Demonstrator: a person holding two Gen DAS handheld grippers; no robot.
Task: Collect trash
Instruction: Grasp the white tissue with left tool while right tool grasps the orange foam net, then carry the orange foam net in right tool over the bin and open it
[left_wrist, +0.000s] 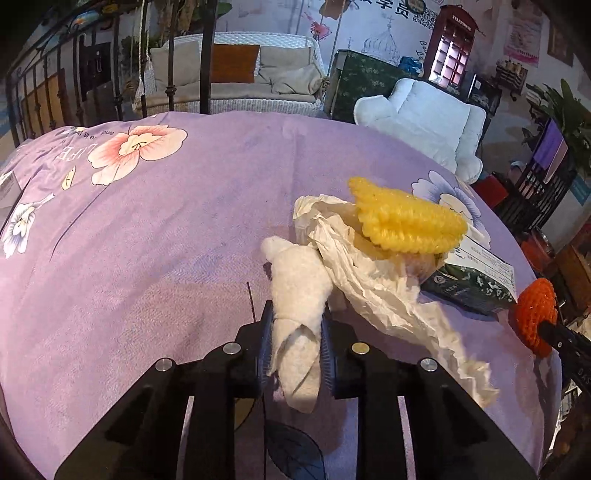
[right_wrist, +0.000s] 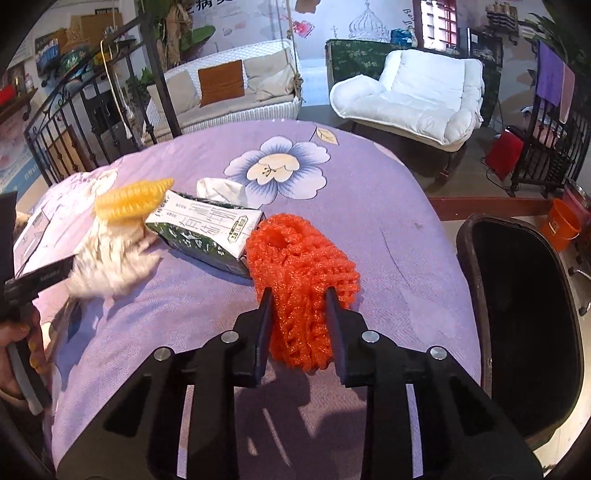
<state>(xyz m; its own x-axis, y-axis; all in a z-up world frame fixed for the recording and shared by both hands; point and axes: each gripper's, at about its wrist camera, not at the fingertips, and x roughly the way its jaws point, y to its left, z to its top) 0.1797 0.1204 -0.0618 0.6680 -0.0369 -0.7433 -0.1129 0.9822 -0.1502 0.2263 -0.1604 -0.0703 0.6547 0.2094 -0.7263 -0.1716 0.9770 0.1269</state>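
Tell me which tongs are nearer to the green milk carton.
Right. The right tongs are shut on the orange foam net, which lies against the green milk carton. The left tongs are shut on a white tissue wad, with crumpled paper between them and the carton.

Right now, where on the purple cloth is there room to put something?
Free: the wide stretch left of the tissue, up to the pink flower; also between the orange net and bin. Crowded: around the carton and yellow net.

Blurred crumpled paper (right_wrist: 110, 258); dark bin (right_wrist: 524, 325) cut off.
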